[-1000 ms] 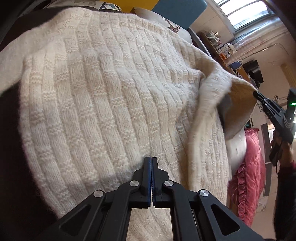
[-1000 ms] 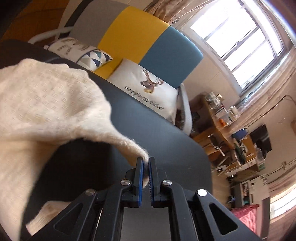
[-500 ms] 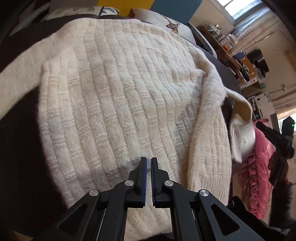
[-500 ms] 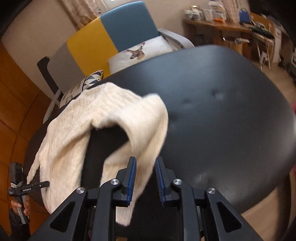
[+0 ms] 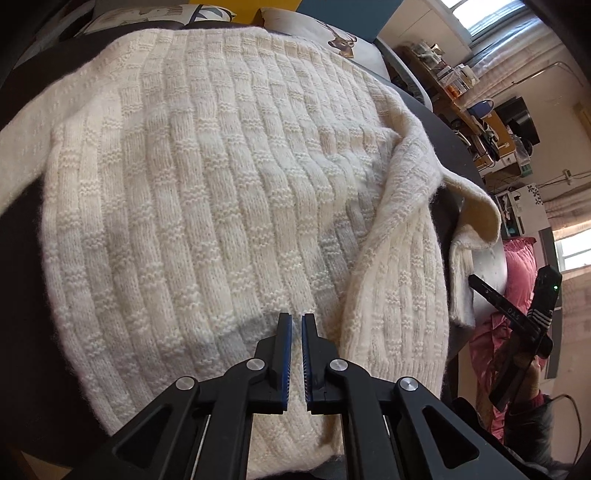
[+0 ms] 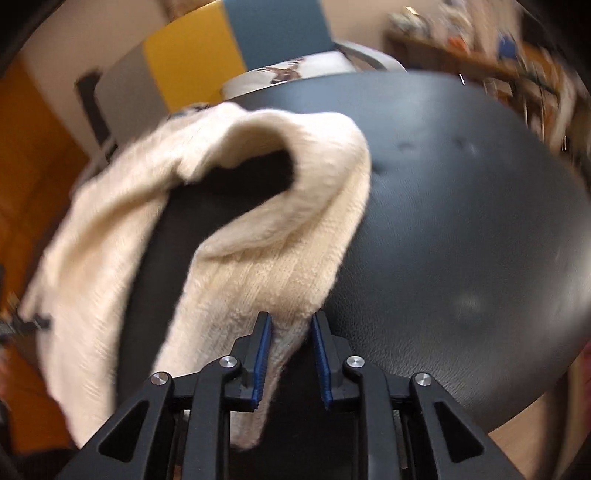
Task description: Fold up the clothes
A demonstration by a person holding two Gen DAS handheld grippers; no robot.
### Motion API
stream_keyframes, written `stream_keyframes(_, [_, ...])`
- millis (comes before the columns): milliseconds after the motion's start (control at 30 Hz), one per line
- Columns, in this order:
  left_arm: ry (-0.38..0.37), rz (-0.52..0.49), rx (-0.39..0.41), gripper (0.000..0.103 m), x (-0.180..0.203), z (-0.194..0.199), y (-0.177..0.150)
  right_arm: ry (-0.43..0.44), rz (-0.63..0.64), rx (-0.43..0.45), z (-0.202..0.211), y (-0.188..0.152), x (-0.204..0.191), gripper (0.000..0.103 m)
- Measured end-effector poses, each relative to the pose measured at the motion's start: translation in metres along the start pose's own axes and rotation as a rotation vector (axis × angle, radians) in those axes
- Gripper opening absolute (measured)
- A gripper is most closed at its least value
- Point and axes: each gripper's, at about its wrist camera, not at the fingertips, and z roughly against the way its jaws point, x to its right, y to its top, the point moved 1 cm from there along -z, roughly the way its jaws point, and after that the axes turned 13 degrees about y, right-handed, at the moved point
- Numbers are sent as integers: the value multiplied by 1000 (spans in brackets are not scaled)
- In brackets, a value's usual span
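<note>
A cream knitted sweater (image 5: 207, 177) lies spread on a black padded round surface (image 6: 461, 221). Its right sleeve (image 5: 399, 258) is folded in a loop along the body, and the cuff (image 5: 461, 258) hangs at the surface's edge. My left gripper (image 5: 297, 317) hovers over the lower hem, open by only a narrow gap with nothing in it. My right gripper (image 6: 291, 321) is open. The sleeve's cuff end (image 6: 280, 251) lies loosely between its fingers. In the left wrist view the right gripper (image 5: 476, 280) sits just right of the cuff, in a person's hand.
A sofa with a yellow and blue backrest (image 6: 192, 55) and a deer-print pillow (image 5: 332, 33) stands behind the surface. A cluttered wooden desk (image 5: 461, 92) is at the back right. Pink fabric (image 5: 517, 266) lies beyond the right edge.
My right gripper let go of the sleeve, which dropped into a loop, and opened wider. My left gripper went from fully shut to a narrow gap and drew back slightly.
</note>
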Motion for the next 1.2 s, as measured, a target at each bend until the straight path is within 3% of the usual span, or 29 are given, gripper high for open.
stream_keyframes(67, [11, -5, 4, 5, 5, -5, 2, -35, 56, -15, -1, 2, -6, 7])
stream_keyframes(267, [19, -31, 30, 6, 7, -6, -5, -284, 217, -34, 33, 11, 9, 5])
stream_keyframes(467, [13, -38, 27, 6, 8, -5, -10, -437, 151, -39, 68, 25, 72, 5])
stream_keyframes(567, [26, -50, 30, 6, 12, -5, -11, -433, 90, 27, 80, 31, 86, 7])
stream_keyframes(600, [30, -50, 28, 6, 13, -5, -11, -432, 69, 49, 84, 34, 91, 11])
stream_keyframes(633, [31, -47, 25, 6, 13, -5, -11, -431, 48, 71, 87, 36, 96, 22])
stream_keyframes(800, [47, -29, 30, 6, 12, 1, -11, -453, -15, 173, 101, 53, 105, 25])
stream_keyframes(900, [62, -26, 79, 6, 11, 14, -10, -300, 74, 180, 87, 78, 64, 25])
stream_keyframes(1000, [18, 15, 143, 6, 5, 29, 0, -140, 160, 183, 73, 105, 23, 25])
stream_keyframes(1100, [22, 64, 187, 6, -5, 34, 15, 71, 178, 113, 27, 140, -12, 25])
stream_keyframes(1133, [30, 70, 190, 6, -11, 34, 21, 115, 185, 80, 9, 150, -24, 25])
stream_keyframes(1200, [66, 84, 184, 6, -18, 27, 25, 118, 188, 3, -30, 166, -37, 25])
